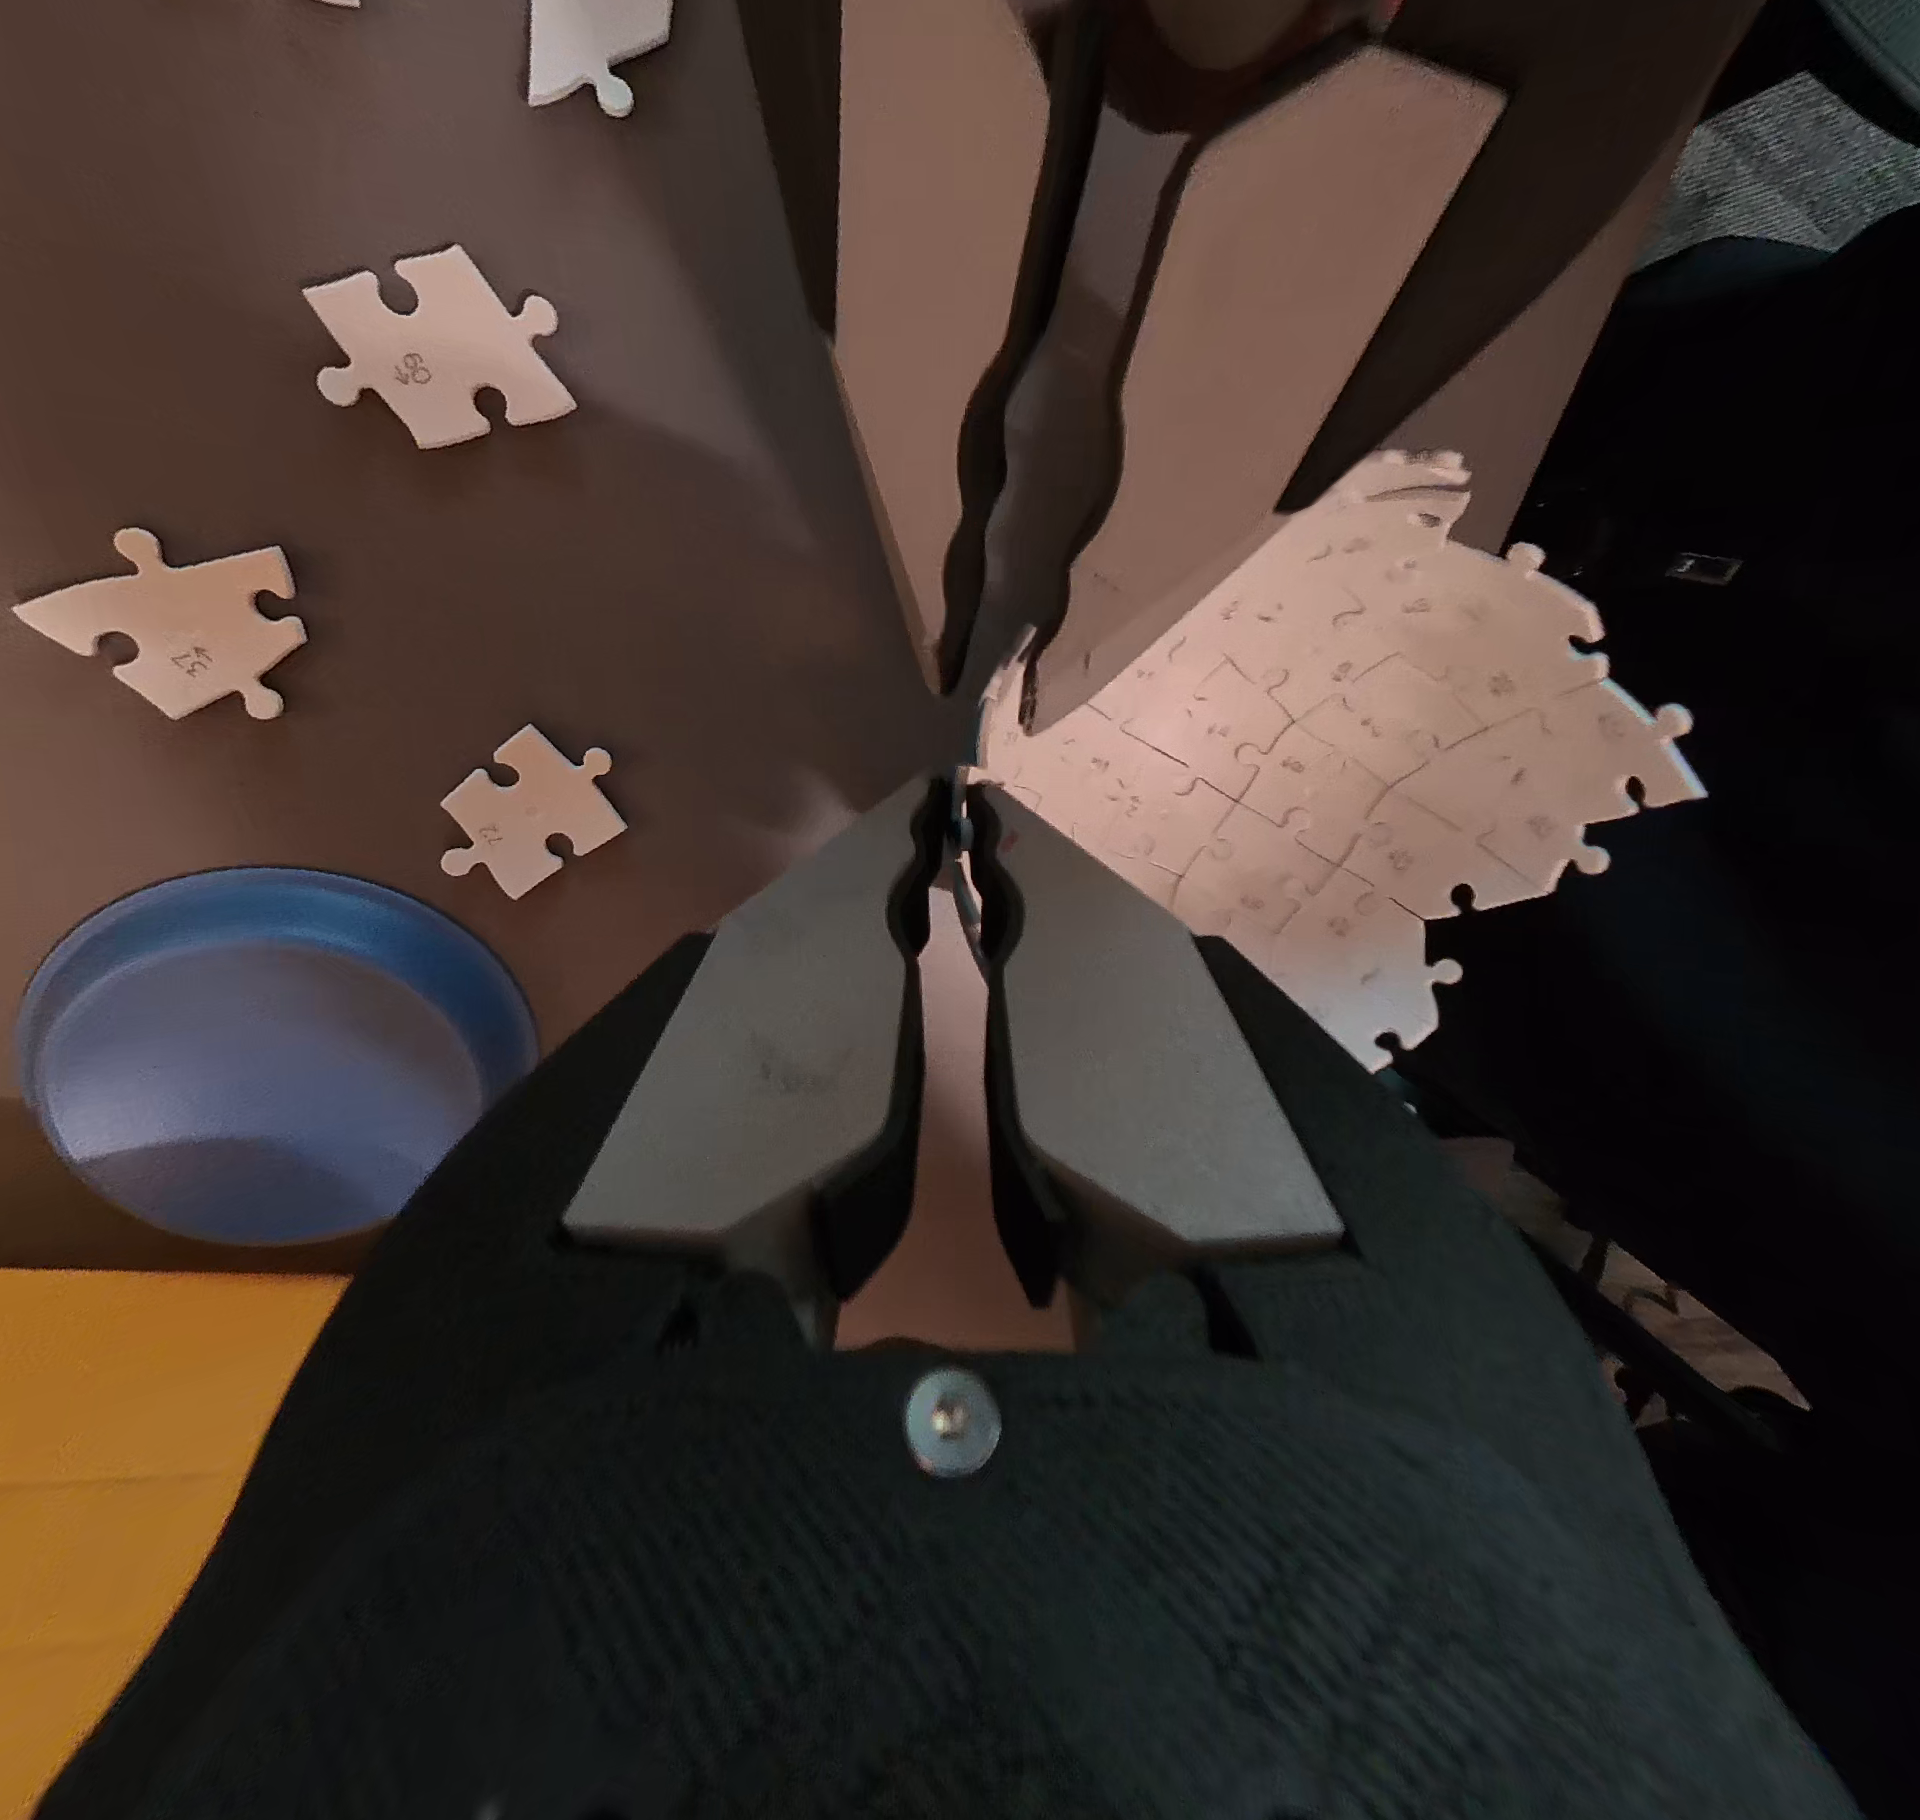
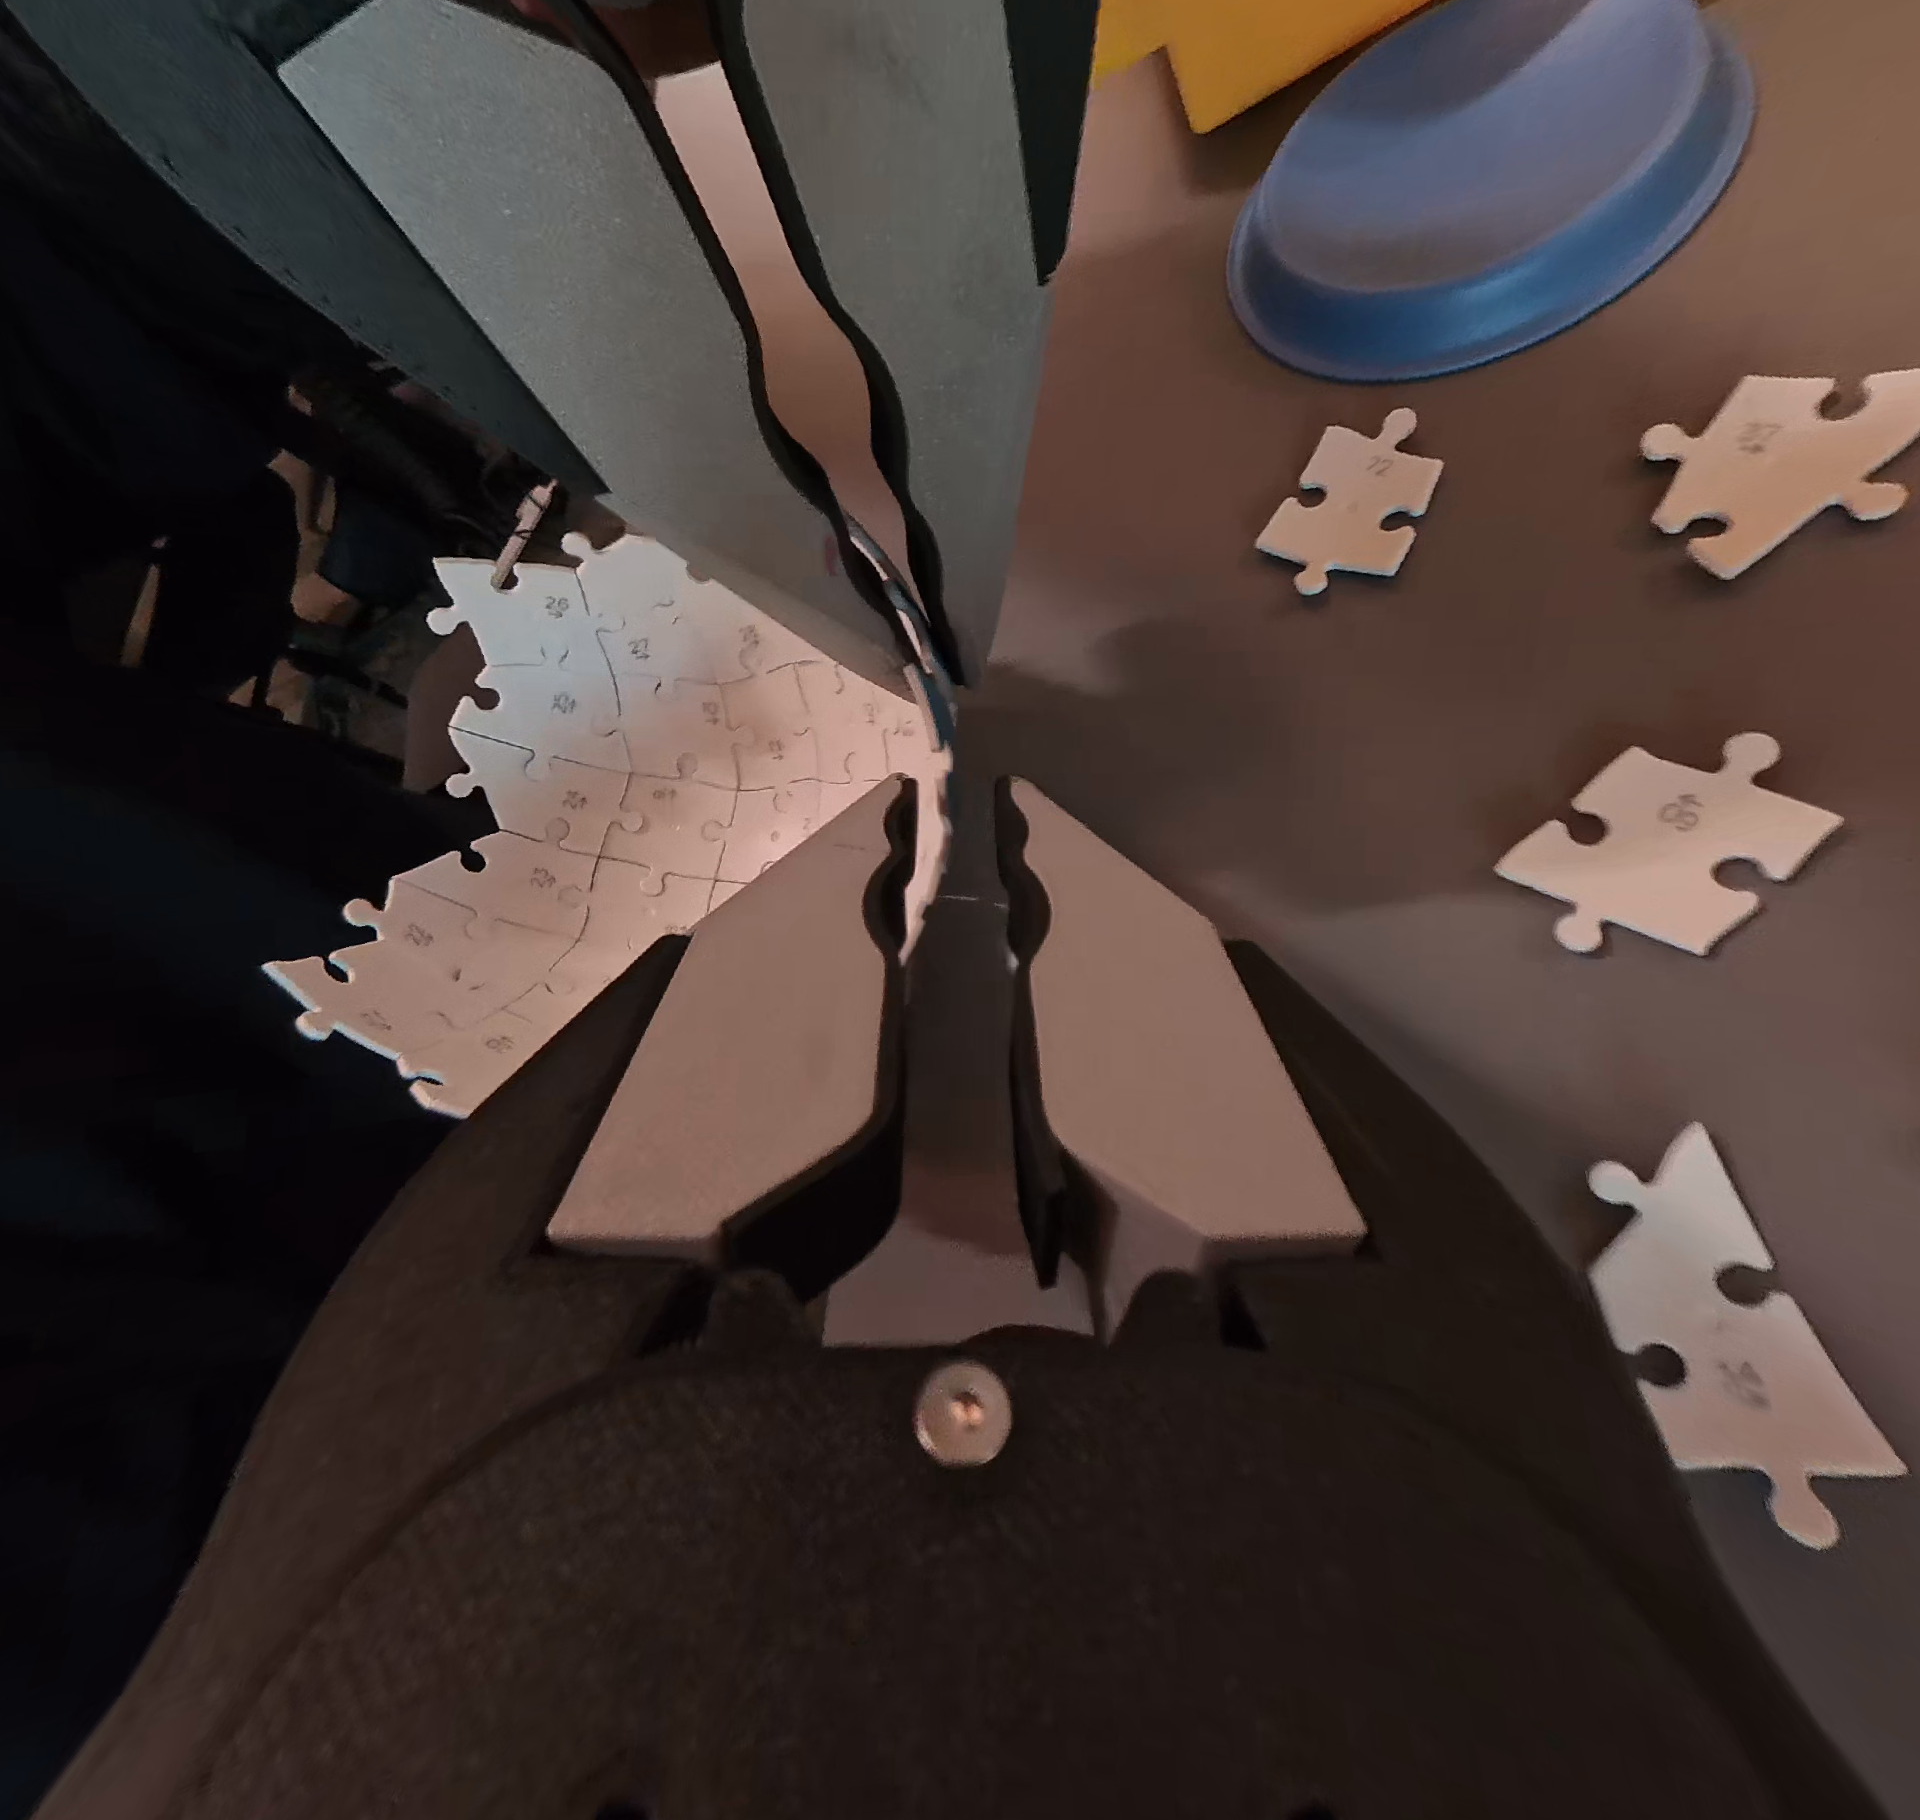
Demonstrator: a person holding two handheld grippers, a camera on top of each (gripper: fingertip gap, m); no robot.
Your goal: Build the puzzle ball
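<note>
The partly built puzzle ball [image 1: 1351,783] is a curved white shell of joined pieces, seen from its inner side, held in the air past the table's edge. It also shows in the right wrist view [image 2: 623,794]. My left gripper [image 1: 951,804] is shut on the shell's rim. My right gripper [image 2: 954,804] faces it tip to tip and is closed to a narrow gap around the same rim. The right gripper [image 1: 987,684] comes in from the top of the left wrist view. The left gripper [image 2: 925,648] comes in from the top of the right wrist view.
Several loose white pieces lie on the brown table [image 1: 208,212], among them one [image 1: 436,347] and one [image 2: 1673,845]. A blue round dish [image 1: 270,1053] [image 2: 1486,181] sits beside them. A yellow surface [image 1: 125,1458] [image 2: 1299,4] borders the table. Dark floor lies beyond the shell. My two grippers' fingertips are within a few centimetres of each other.
</note>
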